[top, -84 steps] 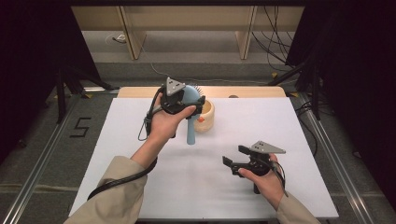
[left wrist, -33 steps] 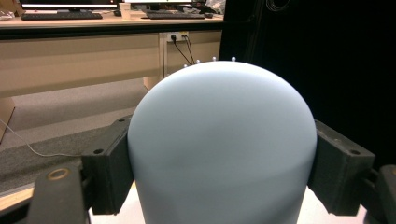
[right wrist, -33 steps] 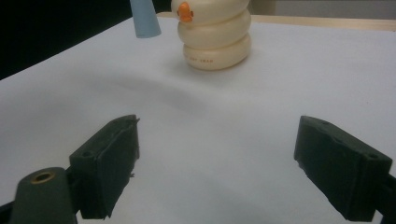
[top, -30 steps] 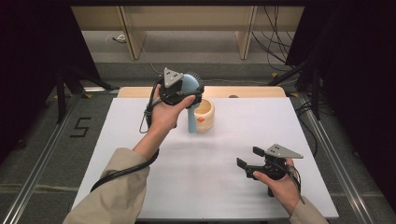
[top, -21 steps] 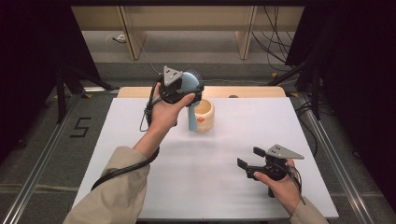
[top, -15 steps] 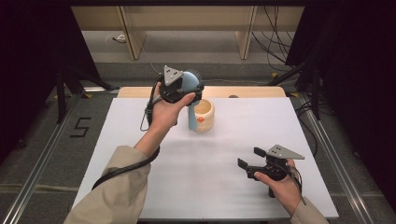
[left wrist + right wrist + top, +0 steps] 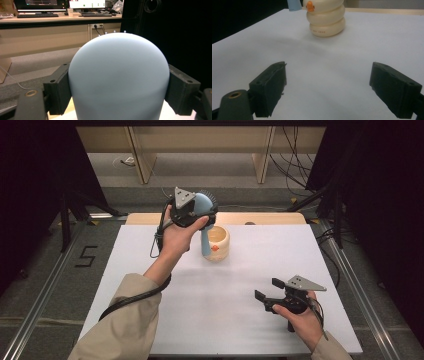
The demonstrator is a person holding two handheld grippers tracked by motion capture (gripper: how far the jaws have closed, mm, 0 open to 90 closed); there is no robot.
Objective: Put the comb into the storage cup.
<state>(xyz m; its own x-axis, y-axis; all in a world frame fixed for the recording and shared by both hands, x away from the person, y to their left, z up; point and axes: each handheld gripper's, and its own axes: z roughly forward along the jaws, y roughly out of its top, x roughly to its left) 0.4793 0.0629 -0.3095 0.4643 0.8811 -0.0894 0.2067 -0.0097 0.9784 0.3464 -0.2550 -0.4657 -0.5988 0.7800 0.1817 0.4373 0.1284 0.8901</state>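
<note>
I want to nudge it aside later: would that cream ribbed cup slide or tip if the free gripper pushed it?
The cream cup looks squat, with a base about as broad as its stacked rings, so it would probably slide on the smooth white table rather than tip. A low push seems safest. It looks glossy, perhaps ceramic, so likely rigid and chippable.

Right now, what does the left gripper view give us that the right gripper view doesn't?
Left gripper view: the left tongs clamped on the pale blue brush head, with a desk and monitors behind. Right gripper view: the right tongs open over the white tabletop, and the cream ringed cup with its orange mark. Shared: the brush, seen there as the blue handle tip beside the cup.
</note>
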